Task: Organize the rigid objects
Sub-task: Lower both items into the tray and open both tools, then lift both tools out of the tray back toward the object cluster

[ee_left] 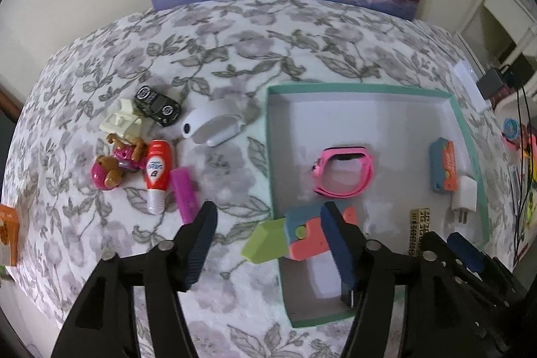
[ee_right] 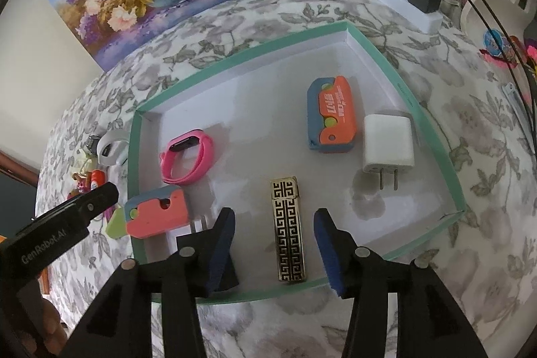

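Where right tongs (ee_right: 273, 249) gape, patterned lighter (ee_right: 288, 228) lies between.

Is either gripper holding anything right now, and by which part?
Nothing is held. The left gripper stands open around the coral toy; the right gripper stands open around the patterned lighter.
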The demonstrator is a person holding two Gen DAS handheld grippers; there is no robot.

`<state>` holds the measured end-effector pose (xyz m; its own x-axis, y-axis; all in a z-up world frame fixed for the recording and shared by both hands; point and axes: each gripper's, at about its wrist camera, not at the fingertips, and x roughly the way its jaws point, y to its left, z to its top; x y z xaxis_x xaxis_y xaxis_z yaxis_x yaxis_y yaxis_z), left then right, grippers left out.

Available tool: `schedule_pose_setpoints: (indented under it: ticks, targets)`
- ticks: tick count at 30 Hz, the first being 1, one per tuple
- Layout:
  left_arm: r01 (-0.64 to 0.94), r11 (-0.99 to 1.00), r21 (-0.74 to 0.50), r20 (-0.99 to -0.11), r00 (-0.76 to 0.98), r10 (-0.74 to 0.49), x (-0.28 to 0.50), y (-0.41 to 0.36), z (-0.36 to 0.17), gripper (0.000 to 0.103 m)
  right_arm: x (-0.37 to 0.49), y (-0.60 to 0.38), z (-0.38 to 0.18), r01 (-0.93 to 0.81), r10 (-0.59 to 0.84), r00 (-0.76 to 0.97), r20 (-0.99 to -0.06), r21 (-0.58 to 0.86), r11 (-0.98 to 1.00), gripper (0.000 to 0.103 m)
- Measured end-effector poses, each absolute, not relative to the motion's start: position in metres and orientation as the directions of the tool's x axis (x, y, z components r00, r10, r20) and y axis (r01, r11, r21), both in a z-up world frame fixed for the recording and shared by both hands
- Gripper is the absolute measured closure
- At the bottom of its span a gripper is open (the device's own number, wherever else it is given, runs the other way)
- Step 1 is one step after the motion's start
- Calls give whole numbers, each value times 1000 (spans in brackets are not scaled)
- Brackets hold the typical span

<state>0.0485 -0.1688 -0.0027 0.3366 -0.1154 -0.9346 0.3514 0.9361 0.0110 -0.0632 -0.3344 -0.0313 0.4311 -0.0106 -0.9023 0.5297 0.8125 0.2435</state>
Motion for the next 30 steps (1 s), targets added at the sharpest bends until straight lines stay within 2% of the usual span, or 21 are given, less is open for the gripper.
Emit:
schedule_pose_setpoints:
  ticks: [4, 6, 7, 15, 28, 30]
  targets:
    - [329, 944, 20, -935, 340, -99, 53, -162, -4, 26, -62, -333, -32, 530, -21, 436, -900, 238, 814, 35]
    - [318, 947, 32, -935, 344, -84, 54, -159, -5, 18, -61, -333, -32, 529, -22, 436, -899, 237, 814, 26]
    - [310, 950, 39, -935, 347, -75, 55, -157, -6, 15, -61, -332, -33, 529, -21, 437, -899, 238, 815, 25]
    - [257, 965, 46, -944, 329, -42, 62, -143, -11, 14, -61, -333, -30, 539, -41, 445, -895, 230, 810, 0]
    - [215, 976, 34, -939, 340, -43, 57, -120, 5, 14, -72, -323, -6, 536, -95, 460, -883, 191, 822, 0]
    - [212, 977, 31, -937, 347, -46, 56, -116, 9, 9, -73, -321, -1, 534, -96, 474, -875, 199, 822, 0]
